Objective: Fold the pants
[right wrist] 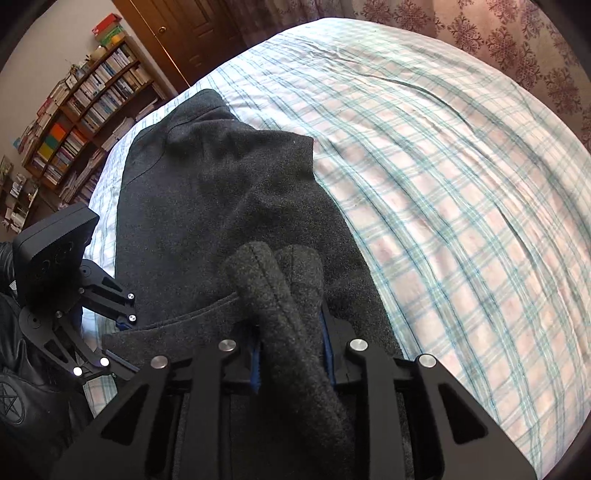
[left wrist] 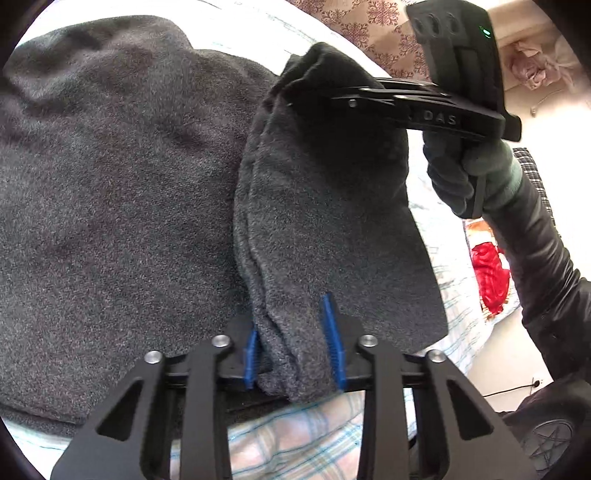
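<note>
While the dark grey fleece pants (right wrist: 221,192) lay spread on the bed (right wrist: 461,184), their nap thick and fuzzy, the left tool (left wrist: 295,347) pinched a bunched edge between its blue pads (left wrist: 334,343). The right tool (right wrist: 291,354) likewise pinched a rolled, seamed fold. A plaid sheet wrinkled beyond; a bookshelf (right wrist: 74,122) stood behind.

A pale bed sheet with a teal and pink plaid pattern (right wrist: 443,177) covers the mattress, lightly creased near its far end. Behind it hangs a beige curtain printed with maroon snowflake motifs (right wrist: 509,40). A wooden bookshelf packed with colourful books (right wrist: 81,110) stands against the wall at the left, next to a dark brown wooden door with a round brass knob (right wrist: 184,26). A red and white patterned cloth (left wrist: 489,277) lies beside the bed.
</note>
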A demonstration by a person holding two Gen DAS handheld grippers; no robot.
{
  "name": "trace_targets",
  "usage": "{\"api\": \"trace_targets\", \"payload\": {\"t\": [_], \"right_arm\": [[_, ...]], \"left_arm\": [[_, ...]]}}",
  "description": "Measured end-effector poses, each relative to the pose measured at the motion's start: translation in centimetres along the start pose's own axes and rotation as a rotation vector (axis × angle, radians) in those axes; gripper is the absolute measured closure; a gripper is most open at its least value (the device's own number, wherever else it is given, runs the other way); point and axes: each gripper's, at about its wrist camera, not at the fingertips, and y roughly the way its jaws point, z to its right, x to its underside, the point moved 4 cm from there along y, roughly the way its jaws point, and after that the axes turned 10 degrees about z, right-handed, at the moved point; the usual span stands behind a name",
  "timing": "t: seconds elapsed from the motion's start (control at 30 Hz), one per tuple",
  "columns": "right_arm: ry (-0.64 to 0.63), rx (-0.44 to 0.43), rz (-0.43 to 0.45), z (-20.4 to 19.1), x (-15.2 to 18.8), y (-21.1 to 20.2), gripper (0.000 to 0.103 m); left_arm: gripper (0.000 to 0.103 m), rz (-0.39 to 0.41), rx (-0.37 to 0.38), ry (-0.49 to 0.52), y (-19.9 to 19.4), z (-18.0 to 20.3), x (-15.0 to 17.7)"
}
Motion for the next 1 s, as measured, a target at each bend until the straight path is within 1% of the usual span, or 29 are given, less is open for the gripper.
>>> {"api": "trace_targets", "payload": {"t": [0.1,0.23,0.33,0.43,0.5,0.6,0.67,0.8,0.97,1.0], "right_arm": [[-0.028,0.003,0.068,-1.8,-1.7,-2.4,0.081],[-0.061,-0.009,0.121,-4.0,-4.3,-3.5,0.081],[-0.090,-0.011,0.134,-5.3,-6.2,-2.2,0.081],[-0.079,-0.028,0.125,-5.9,-7.8,0.8,0.081],[-0.082,-0.014,0.086,-5.8,-8.2,3.2,0.081],[-0.061,0.027,-0.004,-4.9,-7.5,7.4,0.081],[-0.029,0.062,-0.035,-4.0,-6.8,9.2,0.081],[0.016,0.066,-0.004,-3.7,-6.3,9.3,0.080],[0.029,0.066,0.031,-4.0,-6.5,8.3,0.080],[0.021,0.072,0.030,-4.1,-6.4,8.3,0.080]], "left_arm": [[0.087,0.030,0.007,0.003,-1.6,0.0,-0.2],[0.088,0.091,0.002,-0.020,-5.1,-1.3,-0.4],[0.088,0.127,-0.030,-0.023,-7.4,-2.6,-0.5],[0.088,0.157,-0.067,-0.044,-9.1,-4.6,-0.6],[0.088,0.152,-0.079,-0.071,-9.2,-6.1,-0.4],[0.087,0.125,-0.095,-0.094,-8.0,-7.5,-0.1],[0.082,0.125,-0.111,-0.103,-7.7,-8.0,-0.1],[0.080,0.131,-0.125,-0.091,-7.8,-7.9,-0.3],[0.080,0.131,-0.142,-0.076,-7.8,-7.1,-0.1],[0.080,0.131,-0.148,-0.073,-7.2,-6.3,0.1]]}}
